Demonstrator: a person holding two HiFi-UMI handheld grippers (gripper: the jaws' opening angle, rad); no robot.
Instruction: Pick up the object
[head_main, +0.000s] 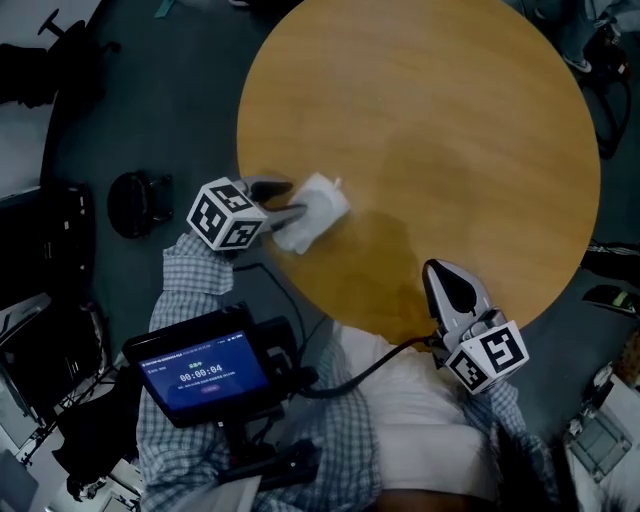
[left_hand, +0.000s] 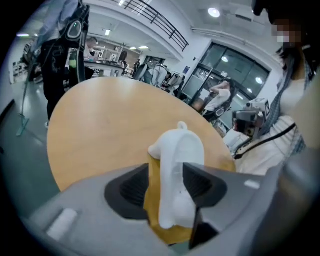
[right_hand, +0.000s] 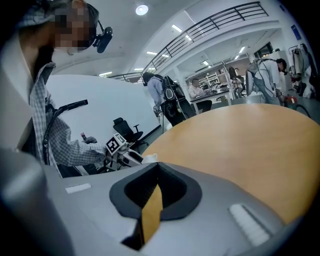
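In the head view the white object (head_main: 315, 210) lies near the 8 o'clock edge of the round surface (head_main: 450, 130). The left claw (head_main: 290, 200) reaches it from 9 o'clock, and the right claw (head_main: 436, 272) hangs over the 6 o'clock rim, well apart. No container shows anywhere on the surface, so nothing is held in one. In the left gripper view the left claw (left_hand: 167, 186) is spread wide with the white object (left_hand: 177, 170) between its jaws. The object sits toward the 3 o'clock jaw, and bare surface (left_hand: 110, 125) shows on the 9 o'clock side. Closing off-centre like this could push the object sideways or tip it, and so near the rim it might slide off. In the right gripper view the right claw (right_hand: 155, 187) is closed to a sliver and empty.
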